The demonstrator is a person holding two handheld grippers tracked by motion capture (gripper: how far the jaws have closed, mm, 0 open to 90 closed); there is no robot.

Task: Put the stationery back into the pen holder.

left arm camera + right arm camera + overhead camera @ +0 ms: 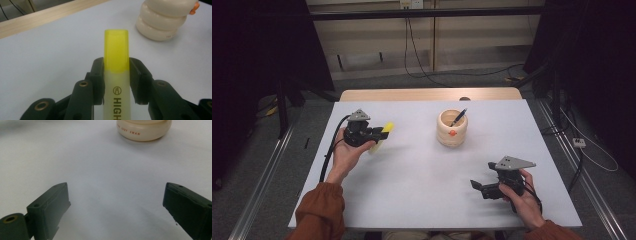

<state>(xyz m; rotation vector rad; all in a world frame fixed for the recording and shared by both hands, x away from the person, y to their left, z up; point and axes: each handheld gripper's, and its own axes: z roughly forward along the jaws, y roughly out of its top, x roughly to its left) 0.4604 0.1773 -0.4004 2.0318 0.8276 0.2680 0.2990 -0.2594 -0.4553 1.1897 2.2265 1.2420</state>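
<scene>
Two tongs work over the table (412,170): the left tongs (379,133) are clamped on one yellow highlighter (116,53) left of the single cream pen pot (452,128) holding one dark pen (458,117), while the right tongs (477,186) gape apart, nearer than the pot.

left gripper (384,133) raised above table's left side, held in left hand (347,152), jaws clamped | right gripper (475,186) low at near right, gripped by right hand (523,197), jaws spread wide, pointing left | forearms in orange sleeves (319,212)
</scene>
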